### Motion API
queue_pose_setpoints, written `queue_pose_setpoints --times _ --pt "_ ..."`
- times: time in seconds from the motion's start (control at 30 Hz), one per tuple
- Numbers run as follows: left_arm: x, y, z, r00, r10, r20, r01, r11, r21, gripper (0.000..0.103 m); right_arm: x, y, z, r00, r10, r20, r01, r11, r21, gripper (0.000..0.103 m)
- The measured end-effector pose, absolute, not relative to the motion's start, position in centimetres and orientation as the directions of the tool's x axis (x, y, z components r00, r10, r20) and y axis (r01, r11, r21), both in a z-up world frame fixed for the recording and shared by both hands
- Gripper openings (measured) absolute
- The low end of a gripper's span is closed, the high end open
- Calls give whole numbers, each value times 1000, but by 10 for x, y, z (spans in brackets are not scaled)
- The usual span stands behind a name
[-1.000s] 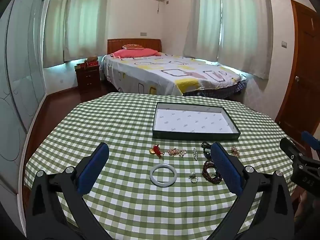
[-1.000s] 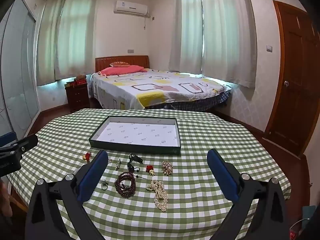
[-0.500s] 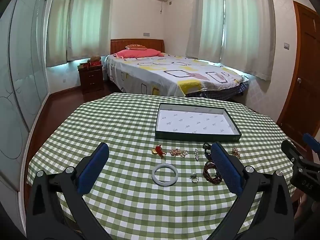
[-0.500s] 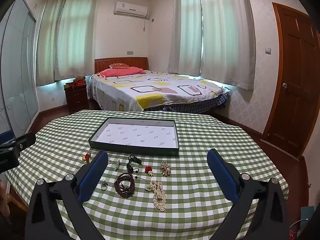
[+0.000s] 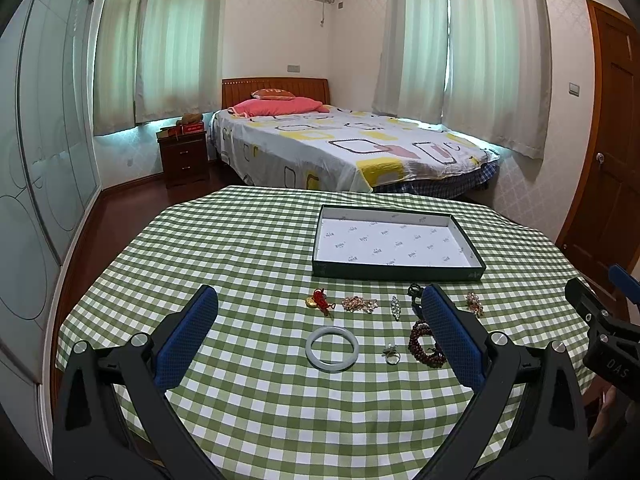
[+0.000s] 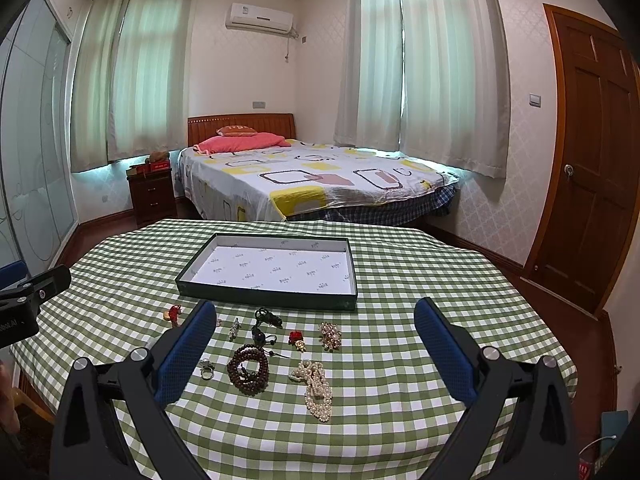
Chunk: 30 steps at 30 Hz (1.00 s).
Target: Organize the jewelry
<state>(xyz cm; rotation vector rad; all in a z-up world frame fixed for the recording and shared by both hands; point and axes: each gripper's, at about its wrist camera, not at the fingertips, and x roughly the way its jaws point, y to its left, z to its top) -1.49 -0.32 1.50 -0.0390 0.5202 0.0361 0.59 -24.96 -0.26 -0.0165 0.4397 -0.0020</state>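
Observation:
A shallow dark green tray [image 5: 478,267] [image 6: 264,298] with a white lining stands empty on the checked table. In front of it lie loose pieces: a pale jade bangle [image 5: 331,348], a red knot charm [image 5: 318,303], a silver ring [image 5: 391,356] [image 6: 207,369], a dark bead bracelet [image 5: 421,345] [image 6: 248,369], a pearl necklace [image 6: 315,388], a gold brooch [image 6: 330,335] and a black cord pendant [image 6: 265,322]. My left gripper [image 5: 320,320] hangs open above the near table edge, behind the bangle. My right gripper [image 6: 316,336] is open too, over the beads and pearls, touching nothing.
The round table wears a green and white checked cloth [image 5: 240,256]. Beyond it stand a bed [image 5: 340,140], a dark nightstand [image 5: 183,156] and a wooden door [image 6: 592,160] on the right. Each gripper shows at the edge of the other's view.
Both grippers have tilted up and drawn back a little, so the table and jewelry sit lower in view. Nothing on the table has moved.

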Motion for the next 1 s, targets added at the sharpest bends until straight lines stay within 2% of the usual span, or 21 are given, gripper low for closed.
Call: queue_pose_setpoints --times 1.0 --pt "-15 -5 14 863 26 -504 -42 999 -20 99 5 -250 -4 905 -8 -426 1 1000 -17 97"
